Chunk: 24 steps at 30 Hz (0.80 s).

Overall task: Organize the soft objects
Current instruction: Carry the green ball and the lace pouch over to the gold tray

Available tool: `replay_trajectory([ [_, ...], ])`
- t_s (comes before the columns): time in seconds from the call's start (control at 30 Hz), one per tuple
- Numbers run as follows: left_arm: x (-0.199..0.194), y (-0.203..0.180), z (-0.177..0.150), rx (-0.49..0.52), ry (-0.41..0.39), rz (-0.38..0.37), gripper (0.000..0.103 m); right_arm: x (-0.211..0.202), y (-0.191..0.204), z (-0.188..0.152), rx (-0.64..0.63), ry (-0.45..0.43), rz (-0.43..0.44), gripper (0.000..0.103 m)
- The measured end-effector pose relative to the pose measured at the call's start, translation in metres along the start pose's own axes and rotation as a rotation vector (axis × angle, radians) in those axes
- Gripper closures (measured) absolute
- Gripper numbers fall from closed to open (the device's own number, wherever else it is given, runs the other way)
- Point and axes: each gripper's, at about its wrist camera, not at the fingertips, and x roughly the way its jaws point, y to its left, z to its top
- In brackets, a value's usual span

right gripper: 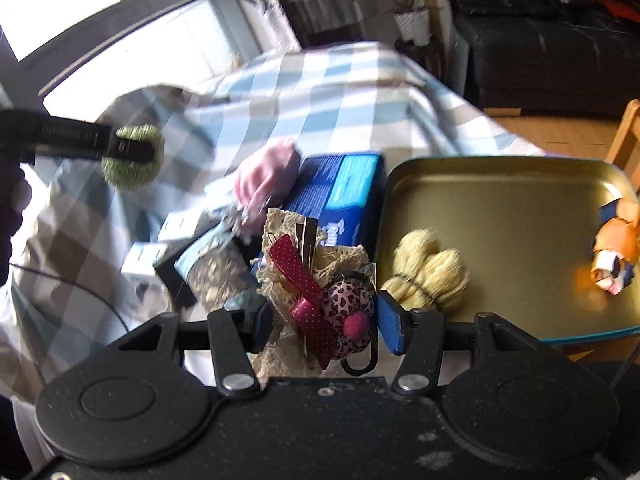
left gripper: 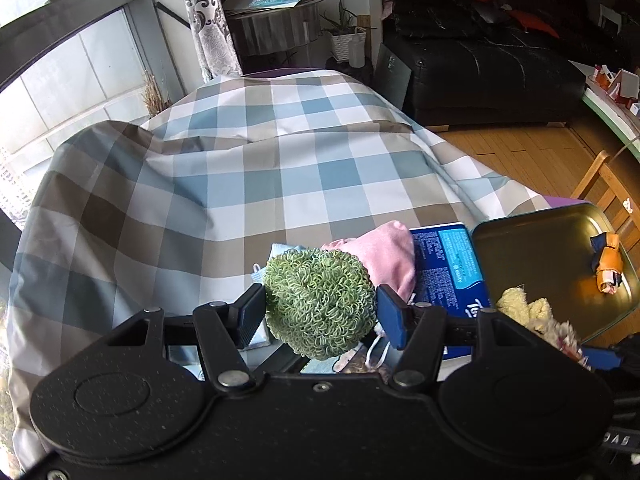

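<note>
My left gripper [left gripper: 320, 314] is shut on a green loopy ball [left gripper: 320, 304] and holds it above the checked cloth [left gripper: 240, 184]. The right wrist view shows that ball [right gripper: 132, 156] at the far left, clear of the cloth. My right gripper [right gripper: 324, 326] is shut on a lace hair clip [right gripper: 316, 292] with a red dotted ribbon and a leopard-print pompom. The clip looks sharp against a blurred background. To the right lies a gold tin tray [right gripper: 500, 184] holding a yellow fluffy toy [right gripper: 428, 276] and an orange and blue soft piece [right gripper: 616, 248].
A pink pouch [right gripper: 264, 184] and a blue tissue pack [right gripper: 340, 192] lie left of the tray, with small boxes and a patterned pouch [right gripper: 216, 268] in front of them. A wooden chair [left gripper: 600, 188] stands at the right and a black sofa [left gripper: 480, 72] behind.
</note>
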Motion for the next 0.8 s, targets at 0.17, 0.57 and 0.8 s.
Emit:
replay_trajectory([
  [0.17, -0.005, -0.035, 0.030, 0.084, -0.013, -0.045, 0.047, -0.036, -0.044, 0.017, 0.089, -0.188, -0.155, 0.050],
  [0.57, 0.010, -0.139, 0.075, 0.187, 0.038, -0.240, 0.046, -0.045, -0.128, -0.004, 0.251, -0.369, -0.455, 0.050],
  [0.8, 0.034, -0.169, 0.047, 0.111, 0.063, -0.262, 0.046, -0.030, -0.146, -0.022, 0.347, -0.435, -0.467, 0.050],
])
